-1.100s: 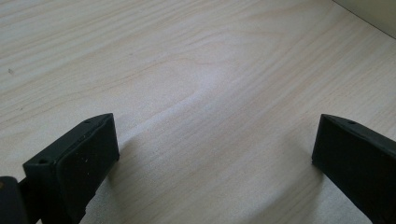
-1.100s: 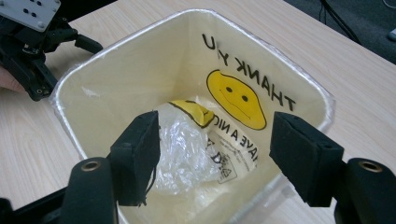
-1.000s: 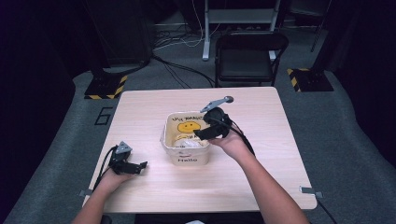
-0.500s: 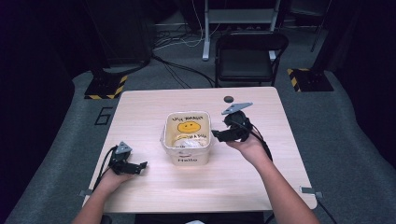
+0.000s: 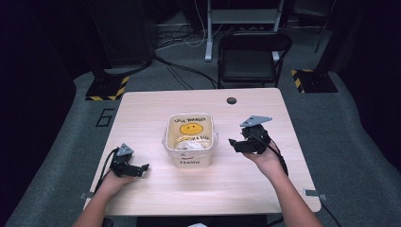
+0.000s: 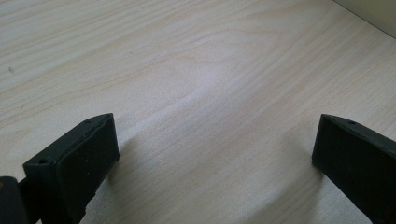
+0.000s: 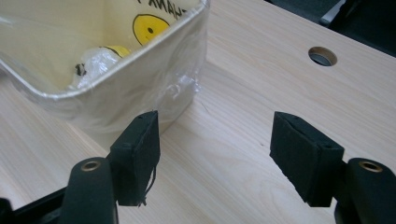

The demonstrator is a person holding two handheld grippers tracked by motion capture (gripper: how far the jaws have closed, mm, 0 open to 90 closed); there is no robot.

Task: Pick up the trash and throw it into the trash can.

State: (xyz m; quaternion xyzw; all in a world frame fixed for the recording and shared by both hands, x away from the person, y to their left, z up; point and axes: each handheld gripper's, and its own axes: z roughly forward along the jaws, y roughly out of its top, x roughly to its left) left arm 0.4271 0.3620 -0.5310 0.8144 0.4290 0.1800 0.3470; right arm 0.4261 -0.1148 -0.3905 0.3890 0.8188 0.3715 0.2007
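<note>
Table [image 5: 142, 113] is pale wood with fine grain. Tub [image 5: 189, 161] is cream with a yellow smiley, yellow lettering inside and red "Hello" on the front. Both grippers are black, left [image 5: 142, 167] and right [image 5: 232, 144], grey plates on top.

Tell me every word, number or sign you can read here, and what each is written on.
"Hello": front wall of the cream plastic-lined smiley-face bin.
"6": dark grey floor, left of the light wooden table.
Black lettering above the yellow smiley inside the bin: too blurred to read.
</note>
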